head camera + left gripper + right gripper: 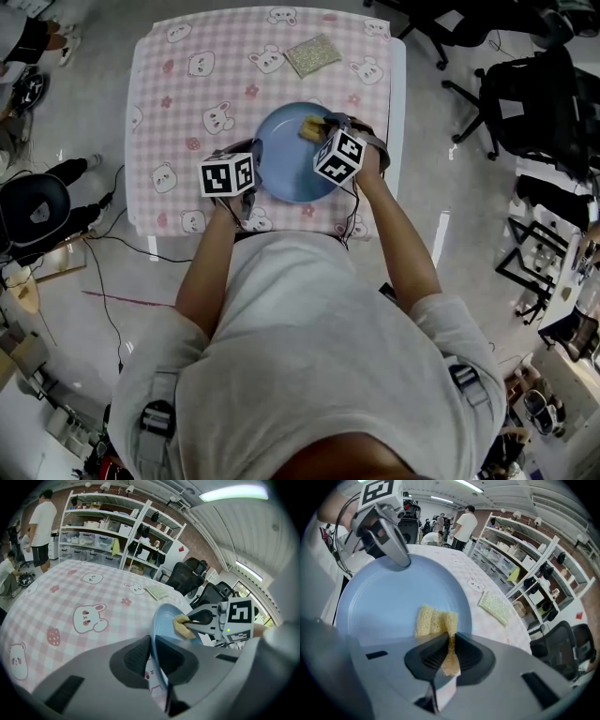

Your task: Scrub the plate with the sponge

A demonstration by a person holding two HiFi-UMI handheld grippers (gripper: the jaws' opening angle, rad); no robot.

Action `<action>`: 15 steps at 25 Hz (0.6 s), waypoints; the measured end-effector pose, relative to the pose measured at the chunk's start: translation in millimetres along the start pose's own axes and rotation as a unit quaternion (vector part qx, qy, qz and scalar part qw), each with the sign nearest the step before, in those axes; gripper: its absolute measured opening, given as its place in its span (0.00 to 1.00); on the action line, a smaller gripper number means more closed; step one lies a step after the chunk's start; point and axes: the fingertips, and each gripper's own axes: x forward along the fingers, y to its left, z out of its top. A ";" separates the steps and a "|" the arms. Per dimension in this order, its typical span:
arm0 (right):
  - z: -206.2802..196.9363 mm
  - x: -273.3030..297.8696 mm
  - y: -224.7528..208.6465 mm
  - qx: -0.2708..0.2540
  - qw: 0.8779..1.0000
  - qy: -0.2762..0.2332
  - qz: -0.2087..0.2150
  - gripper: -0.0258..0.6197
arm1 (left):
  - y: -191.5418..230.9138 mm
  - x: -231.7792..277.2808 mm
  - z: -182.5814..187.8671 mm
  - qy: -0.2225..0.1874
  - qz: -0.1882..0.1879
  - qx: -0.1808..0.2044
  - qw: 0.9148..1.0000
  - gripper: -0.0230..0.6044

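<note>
A round blue plate (281, 169) lies on the pink checked tablecloth (178, 94), near the table's front edge. My left gripper (251, 165) is shut on the plate's left rim; in the left gripper view the rim (161, 620) runs edge-on between the pads of the left gripper (152, 641). My right gripper (323, 129) is shut on a yellow sponge (309, 128) and holds it against the plate's far right part. In the right gripper view the sponge (433, 620) is pinched in the right gripper (451, 639) and lies flat on the plate (389, 597), with the left gripper (402, 562) across from it.
A green scouring pad (312, 53) lies at the table's far side. Black office chairs (525, 94) stand to the right of the table, and cables run over the floor at the left. Shelves (108, 531) and a standing person (40, 527) are beyond the table.
</note>
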 end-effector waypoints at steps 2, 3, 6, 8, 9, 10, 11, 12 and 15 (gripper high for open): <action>8.9 3.4 -6.0 0.002 1.000 -0.004 -0.007 0.11 | -0.6 -0.2 0.8 0.001 -0.002 0.001 1.000 0.10; 13.8 5.2 -8.4 0.000 1.000 -0.006 -0.011 0.11 | -0.8 -0.2 1.4 0.001 -0.003 0.001 1.000 0.10; 29.3 9.0 -11.6 -0.012 1.000 -0.015 -0.018 0.11 | -3.0 0.1 2.1 0.003 -0.004 -0.002 1.000 0.10; 39.2 9.9 -9.7 -0.021 0.999 -0.023 -0.018 0.11 | -4.4 -0.1 1.2 0.007 -0.002 -0.004 1.000 0.11; 44.0 9.9 -7.9 -0.023 0.999 -0.028 -0.016 0.11 | -4.9 -0.5 1.7 0.008 -0.001 -0.002 1.000 0.11; 49.0 9.6 -6.1 -0.025 0.999 -0.034 -0.016 0.11 | -5.2 -0.8 2.7 0.008 -0.001 0.000 1.000 0.11; 54.2 9.1 -4.5 -0.027 0.999 -0.041 -0.015 0.11 | -5.2 -0.9 4.0 0.008 -0.001 0.001 1.000 0.11; 59.6 8.4 -3.2 -0.029 0.998 -0.048 -0.014 0.11 | -4.8 -0.8 5.8 0.007 -0.001 0.001 1.000 0.11; 74.6 6.0 2.6 -0.045 0.997 -0.067 -0.015 0.11 | -2.9 -1.0 12.0 0.002 -0.003 0.002 1.000 0.11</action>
